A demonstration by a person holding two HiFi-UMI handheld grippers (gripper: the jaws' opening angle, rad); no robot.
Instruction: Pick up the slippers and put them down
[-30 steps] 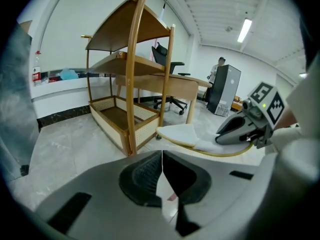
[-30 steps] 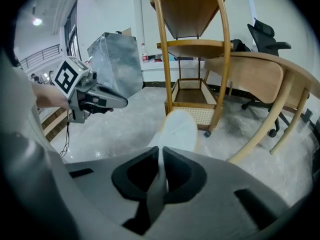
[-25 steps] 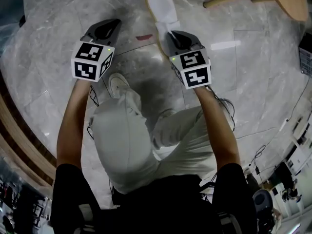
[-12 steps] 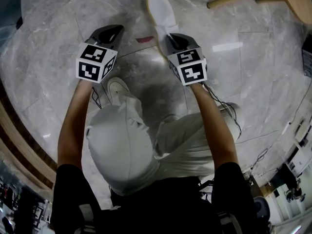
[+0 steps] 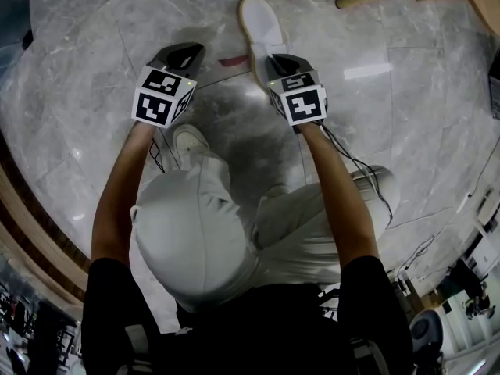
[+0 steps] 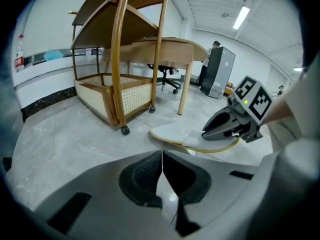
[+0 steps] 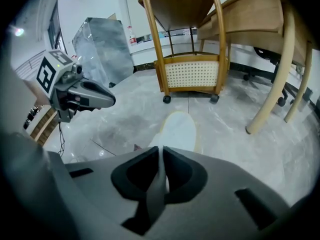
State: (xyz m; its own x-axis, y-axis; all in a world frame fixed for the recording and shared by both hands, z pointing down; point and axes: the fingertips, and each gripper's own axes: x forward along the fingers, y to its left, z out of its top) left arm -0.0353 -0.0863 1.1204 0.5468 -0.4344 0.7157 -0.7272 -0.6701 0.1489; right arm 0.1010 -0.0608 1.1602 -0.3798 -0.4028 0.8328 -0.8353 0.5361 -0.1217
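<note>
Head view is showing a person crouching over a grey marble floor [image 5: 94,69], holding tongs in each hand. The right tongs [image 5: 266,57] are clamping the near end of a white slipper [image 5: 260,18], which is pointing away toward a wooden cart [image 7: 192,74]. Whether its sole is touching the floor I cannot tell. The left tongs [image 5: 186,51] are hanging beside them, pressed together on nothing, apart from the slipper.

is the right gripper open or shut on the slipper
Shut on it: the right gripper has its jaws pressed onto the slipper, which sticks out ahead of them.
</note>
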